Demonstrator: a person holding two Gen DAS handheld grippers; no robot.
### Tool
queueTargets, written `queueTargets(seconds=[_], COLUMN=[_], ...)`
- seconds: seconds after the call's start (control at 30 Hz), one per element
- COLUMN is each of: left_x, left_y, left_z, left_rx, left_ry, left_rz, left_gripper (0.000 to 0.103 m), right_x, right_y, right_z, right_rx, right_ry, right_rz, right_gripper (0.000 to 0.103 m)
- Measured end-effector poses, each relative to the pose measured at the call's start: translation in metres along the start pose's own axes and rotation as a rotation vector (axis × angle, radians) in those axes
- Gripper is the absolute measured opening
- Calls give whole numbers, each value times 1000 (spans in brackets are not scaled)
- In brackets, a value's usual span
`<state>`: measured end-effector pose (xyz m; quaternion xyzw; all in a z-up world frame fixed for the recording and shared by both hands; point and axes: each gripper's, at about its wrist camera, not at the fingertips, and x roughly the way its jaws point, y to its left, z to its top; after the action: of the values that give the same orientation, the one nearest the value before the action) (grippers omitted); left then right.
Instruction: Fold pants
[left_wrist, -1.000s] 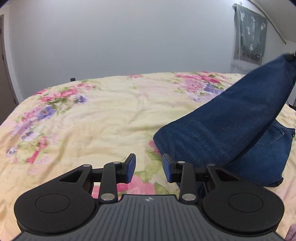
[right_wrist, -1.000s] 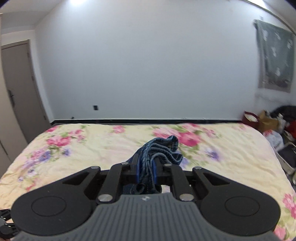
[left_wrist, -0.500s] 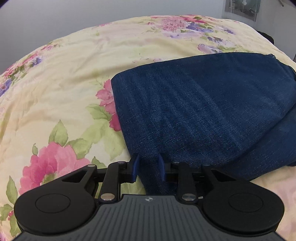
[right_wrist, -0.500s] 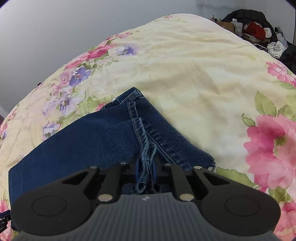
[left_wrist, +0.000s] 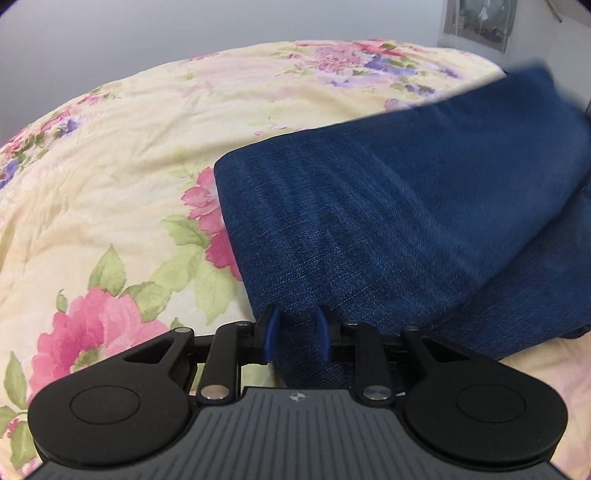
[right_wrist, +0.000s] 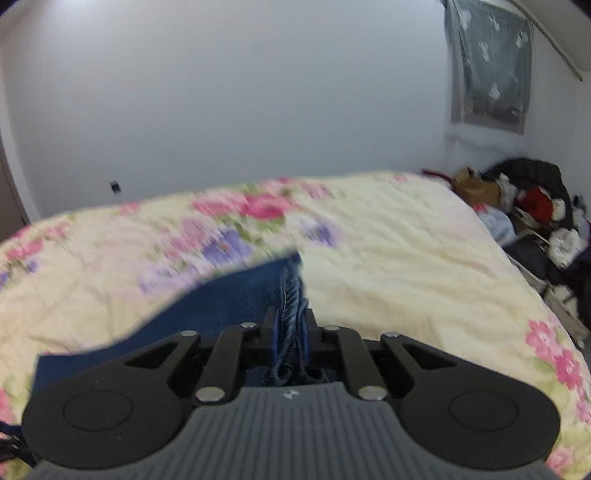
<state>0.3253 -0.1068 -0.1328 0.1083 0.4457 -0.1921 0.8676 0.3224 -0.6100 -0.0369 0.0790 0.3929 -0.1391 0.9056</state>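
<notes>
The dark blue pants (left_wrist: 399, 221) lie folded on the flowered bedspread (left_wrist: 110, 177). The left gripper (left_wrist: 295, 332) has been closing and now grasps their near edge, while the right gripper (right_wrist: 290, 332) is clenched on a bunched seam.

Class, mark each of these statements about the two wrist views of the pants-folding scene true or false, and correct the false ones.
1. The right gripper is clamped on a bunched denim edge. True.
2. The jeans lie on a plain white sheet. False: they lie on a cream bedspread printed with pink and purple flowers.
3. The left gripper has denim between its blue pads. True.
4. The jeans are black. False: they are dark blue.
5. A pile of clothes and bags sits beside the bed in the right wrist view. True.
</notes>
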Motion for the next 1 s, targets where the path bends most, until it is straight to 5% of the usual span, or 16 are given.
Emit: queueTargets(seconds=[0.1,0.37,0.6,0.8,1.0], left_x=[-2,-16,-14,-13,-54], left_y=[-4,3,-12,-18,4], left_z=[1,-3,-16,-33,-13], left_rx=[11,-27,91,194,176], left_ry=[-4,-7,99,215,141], left_rz=[0,-92,-121,-106,-111], left_gripper=[29,29,29,25,25], right_x=[48,38,67,46,-1], right_y=[-25,-17,-8,-6,-8], right_z=[-47,-47,-70,-66,-65], right_rx=[69,10,-102,-167,-171], right_ry=[135,46,121,117,17], right_rz=[-71,-82,-182,-278,-308], right_gripper=[4,5,10,36,36])
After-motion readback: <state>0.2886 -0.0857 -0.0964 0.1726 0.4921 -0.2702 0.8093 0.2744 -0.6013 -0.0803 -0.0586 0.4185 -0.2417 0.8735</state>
